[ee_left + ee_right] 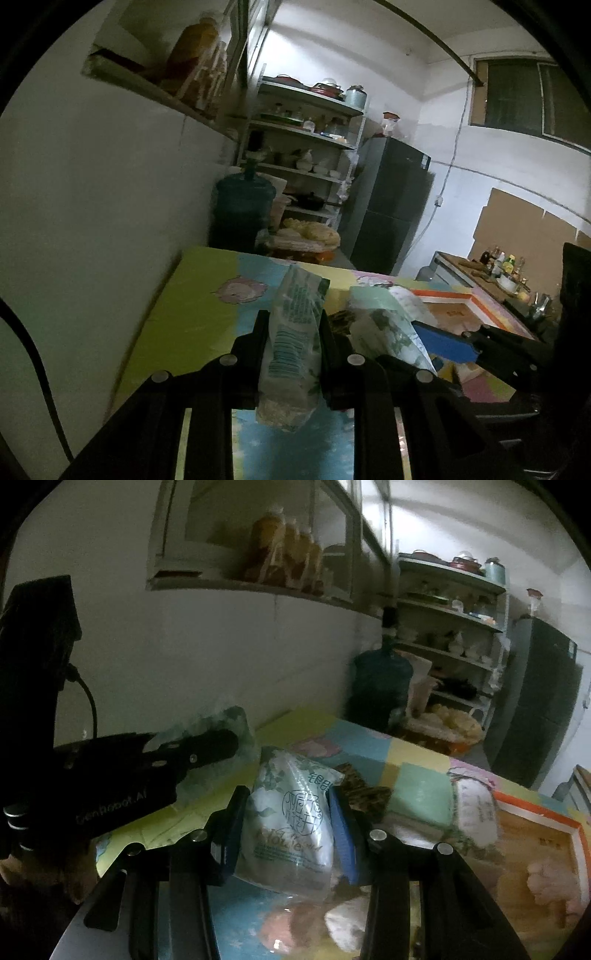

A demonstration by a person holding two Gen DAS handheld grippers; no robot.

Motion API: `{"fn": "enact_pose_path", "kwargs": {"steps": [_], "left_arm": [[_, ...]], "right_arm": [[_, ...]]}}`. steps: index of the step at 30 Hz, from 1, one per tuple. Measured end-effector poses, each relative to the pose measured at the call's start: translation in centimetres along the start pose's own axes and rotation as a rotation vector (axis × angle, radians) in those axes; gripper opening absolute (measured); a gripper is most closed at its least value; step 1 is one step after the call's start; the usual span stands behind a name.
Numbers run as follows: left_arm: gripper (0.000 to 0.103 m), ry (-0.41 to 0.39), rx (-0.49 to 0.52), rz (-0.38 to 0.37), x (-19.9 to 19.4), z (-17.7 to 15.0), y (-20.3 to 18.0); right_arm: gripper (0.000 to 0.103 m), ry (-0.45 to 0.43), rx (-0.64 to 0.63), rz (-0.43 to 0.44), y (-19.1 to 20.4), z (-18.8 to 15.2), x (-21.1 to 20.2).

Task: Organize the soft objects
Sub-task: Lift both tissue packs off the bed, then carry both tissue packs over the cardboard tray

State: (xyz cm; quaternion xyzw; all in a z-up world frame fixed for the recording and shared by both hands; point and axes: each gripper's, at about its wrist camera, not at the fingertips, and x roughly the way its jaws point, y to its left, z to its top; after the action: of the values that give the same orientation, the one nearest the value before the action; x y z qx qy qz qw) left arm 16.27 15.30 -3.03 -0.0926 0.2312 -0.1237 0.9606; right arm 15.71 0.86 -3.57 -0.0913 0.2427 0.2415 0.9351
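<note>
Above the bright patchwork tabletop (192, 314) I am holding one soft tissue pack in each tool. Between the fingers of my left gripper (293, 325) the green-printed pack (295, 332) is standing on end, clamped across its narrow middle, with its lower end bulging out below the pads. My right gripper (288, 812) is squeezing a second pack, white with a leaf pattern and a round seal (288, 819); the clear wrap is wrinkling and puffing out past the blue pads. In the right wrist view my left tool is showing at the left with its pack raised off the table.

Both packs are looking light and squashy, so I am judging that they are giving under the pads rather than resisting. Their plastic film looks slick, so a grip near a loose end is likely to slide. I am judging the thick middle to be the safest hold. Nothing here seems breakable. A flat orange-edged box (458, 306) is lying on the table off to the right.
</note>
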Motion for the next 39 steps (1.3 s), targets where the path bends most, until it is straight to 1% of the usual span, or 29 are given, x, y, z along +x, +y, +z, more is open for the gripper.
{"fn": "enact_pose_path", "kwargs": {"steps": [8, 20, 30, 39], "left_arm": [[0.023, 0.010, -0.004, -0.035, 0.7, 0.5, -2.7], [0.023, 0.030, 0.011, -0.060, 2.4, 1.0, -6.7], [0.023, 0.044, 0.018, -0.084, 4.0, 1.1, -9.7], [0.023, 0.069, 0.046, -0.123, 5.9, 0.8, -13.5]], "right_arm": [[0.045, -0.040, 0.043, -0.043, -2.9, 0.2, -2.1], [0.045, -0.068, 0.105, -0.083, -7.0, -0.5, -3.8], [0.045, -0.092, 0.160, -0.117, -10.4, -1.8, -5.7], [0.045, -0.101, 0.214, -0.153, -14.0, -2.9, -7.2]]}}
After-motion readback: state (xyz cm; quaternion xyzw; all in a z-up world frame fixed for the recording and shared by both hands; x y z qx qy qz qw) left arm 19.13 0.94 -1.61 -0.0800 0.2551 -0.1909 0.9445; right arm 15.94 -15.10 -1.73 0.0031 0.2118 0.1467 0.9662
